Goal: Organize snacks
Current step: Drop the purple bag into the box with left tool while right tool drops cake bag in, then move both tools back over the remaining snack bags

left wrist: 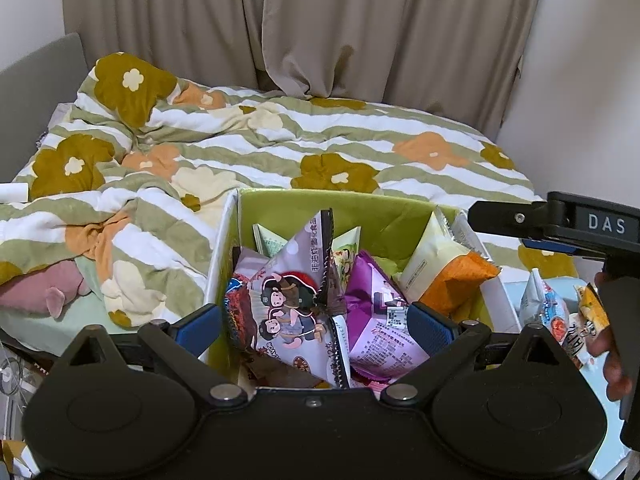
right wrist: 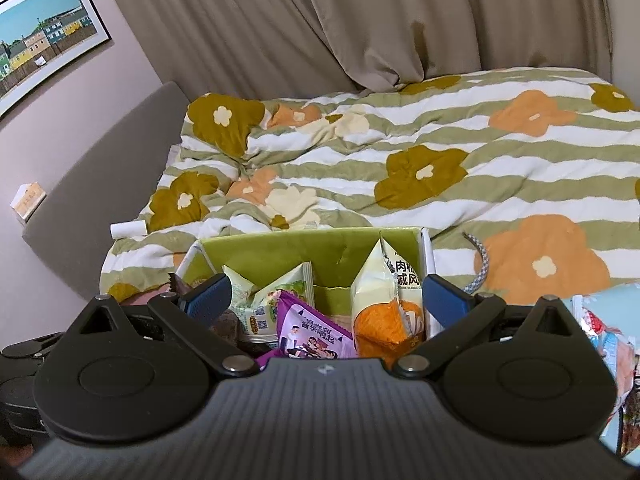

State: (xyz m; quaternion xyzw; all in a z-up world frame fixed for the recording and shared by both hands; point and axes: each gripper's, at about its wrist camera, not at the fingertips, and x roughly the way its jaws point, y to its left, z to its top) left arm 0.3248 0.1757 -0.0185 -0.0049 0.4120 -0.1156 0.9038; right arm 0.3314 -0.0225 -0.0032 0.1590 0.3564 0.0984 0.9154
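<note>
Snacks (left wrist: pixel 304 300) in bright crinkled packets fill the green box (left wrist: pixel 360 208); both claws (left wrist: pixel 316 324) (right wrist: pixel 326 300) gape, gripping nothing.

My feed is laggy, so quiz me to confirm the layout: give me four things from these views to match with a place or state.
Things:
1. Orange-and-cream packet
2. Purple packet
3. Blue-and-white packet
4. Right tool

Places or states:
A. outside the green box, on the light blue surface to its right
B. open, nothing gripped
C. upright at the box's right side
D. in the box's middle

Pairs: 1-C, 2-D, 3-A, 4-B
</note>
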